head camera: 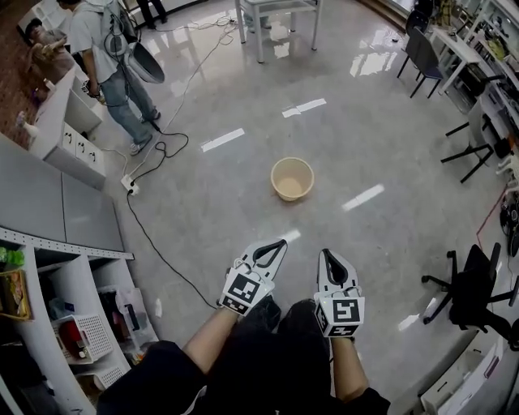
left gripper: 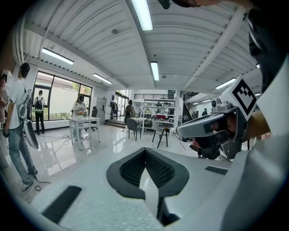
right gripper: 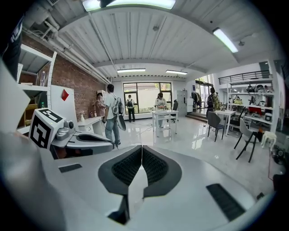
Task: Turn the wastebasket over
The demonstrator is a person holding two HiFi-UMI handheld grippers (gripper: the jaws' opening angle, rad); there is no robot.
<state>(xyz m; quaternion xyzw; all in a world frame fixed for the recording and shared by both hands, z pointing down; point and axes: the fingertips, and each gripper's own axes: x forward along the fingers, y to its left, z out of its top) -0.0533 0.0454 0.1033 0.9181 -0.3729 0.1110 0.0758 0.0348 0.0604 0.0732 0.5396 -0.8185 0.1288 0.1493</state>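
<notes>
**Wastebasket out of reach, both tongs empty**
The wastebasket [head camera: 292, 178] is standing mouth-up on the floor [head camera: 203, 211], well ahead of the left gripper [head camera: 276, 246] and right gripper [head camera: 327, 256]. Both are pointing toward it with jaws pressed together, gripping nothing, probably because nothing is within reach. Only the head view is showing the wastebasket.

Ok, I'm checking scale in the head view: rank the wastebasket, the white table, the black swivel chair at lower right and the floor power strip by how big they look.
1. black swivel chair, though it sits nearer the camera
2. white table, far off and cut by the frame edge
3. wastebasket
4. power strip
</notes>
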